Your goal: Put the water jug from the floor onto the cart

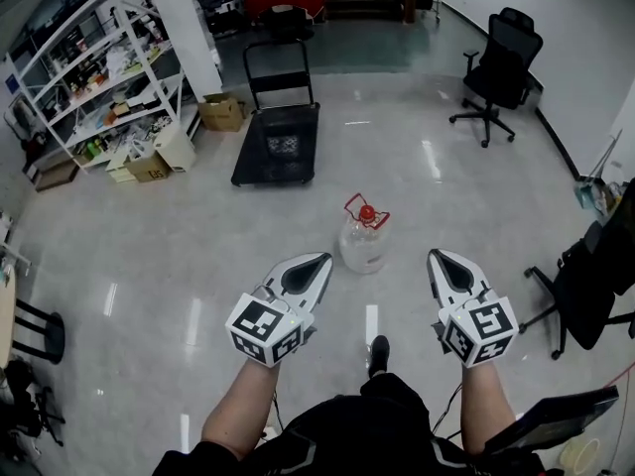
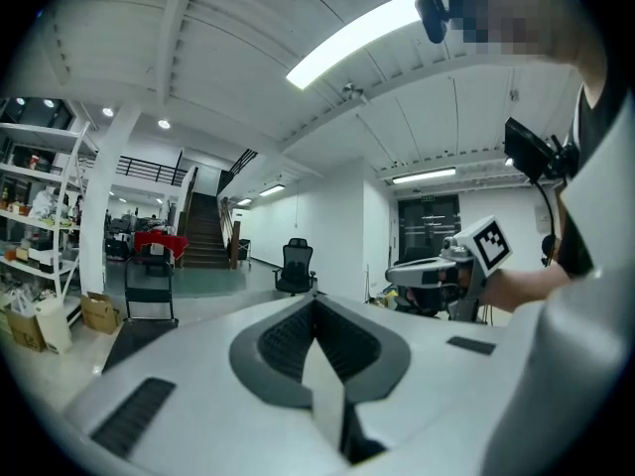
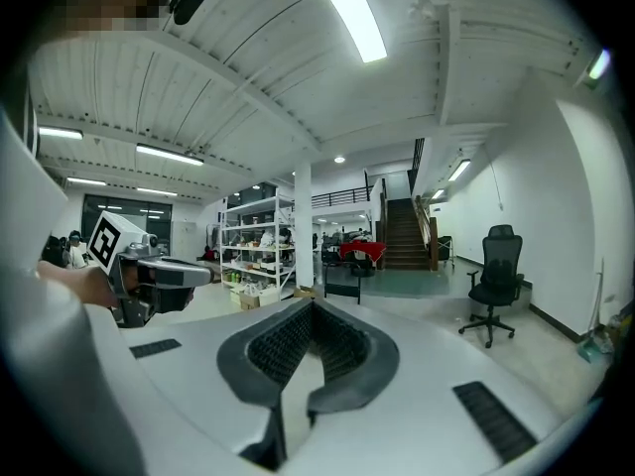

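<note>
A clear water jug (image 1: pixel 363 239) with a red cap and red handle stands upright on the glossy floor, in the middle of the head view. Beyond it, a black flat cart (image 1: pixel 279 143) with an upright push handle sits further up the room; it also shows far off as the cart (image 2: pixel 149 300) and the cart (image 3: pixel 341 288). My left gripper (image 1: pixel 320 262) is shut and empty, just left of the jug and short of it. My right gripper (image 1: pixel 439 257) is shut and empty, to the jug's right. Neither touches the jug. The jug is hidden in both gripper views.
White shelving (image 1: pixel 94 77) with boxes lines the left wall, cardboard boxes (image 1: pixel 222 112) beside it. A black office chair (image 1: pixel 501 72) stands at the upper right, another dark chair (image 1: pixel 591 281) at the right edge. A black stool (image 1: pixel 38 333) is at the left. Stairs (image 2: pixel 203 231) rise at the back.
</note>
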The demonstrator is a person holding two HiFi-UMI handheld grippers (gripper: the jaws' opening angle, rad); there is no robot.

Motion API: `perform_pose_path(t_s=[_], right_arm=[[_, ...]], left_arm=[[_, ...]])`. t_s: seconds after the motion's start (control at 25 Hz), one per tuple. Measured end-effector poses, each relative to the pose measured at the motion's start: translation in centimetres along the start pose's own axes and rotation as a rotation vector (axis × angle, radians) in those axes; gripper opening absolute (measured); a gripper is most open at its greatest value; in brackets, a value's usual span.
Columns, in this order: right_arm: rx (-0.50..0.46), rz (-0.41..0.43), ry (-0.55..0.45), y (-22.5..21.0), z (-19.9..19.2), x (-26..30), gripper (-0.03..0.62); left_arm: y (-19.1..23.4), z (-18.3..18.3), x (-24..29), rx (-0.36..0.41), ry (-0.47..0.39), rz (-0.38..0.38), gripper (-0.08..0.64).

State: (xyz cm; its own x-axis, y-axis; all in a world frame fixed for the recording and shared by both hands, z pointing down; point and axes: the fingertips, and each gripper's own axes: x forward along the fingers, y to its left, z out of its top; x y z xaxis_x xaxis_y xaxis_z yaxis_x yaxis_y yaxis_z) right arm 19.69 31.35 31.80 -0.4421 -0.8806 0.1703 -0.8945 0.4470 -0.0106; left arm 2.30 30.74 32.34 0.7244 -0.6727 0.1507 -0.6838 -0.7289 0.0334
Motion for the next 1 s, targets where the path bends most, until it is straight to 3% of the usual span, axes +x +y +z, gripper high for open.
perform_pose_path(t_s=[0.36,0.64,1.0], right_arm=[[-0.040,0.100,-0.054,-8.4,3.2,10.7,-0.003],[-0.033,0.145,-0.036,-12.8,3.5,18.6,-0.003],[-0.027,0.071,-0.020,-15.5,4.7,28.6,-0.003]], left_arm=[[6.7,3.3,11.4,0.021,-0.001,0.065,-0.002],[12.0,4.2,17.6,0.020,-0.004,0.106,-0.002],[21.1,4.4,23.5,0.027,-0.013,0.032,-0.002]])
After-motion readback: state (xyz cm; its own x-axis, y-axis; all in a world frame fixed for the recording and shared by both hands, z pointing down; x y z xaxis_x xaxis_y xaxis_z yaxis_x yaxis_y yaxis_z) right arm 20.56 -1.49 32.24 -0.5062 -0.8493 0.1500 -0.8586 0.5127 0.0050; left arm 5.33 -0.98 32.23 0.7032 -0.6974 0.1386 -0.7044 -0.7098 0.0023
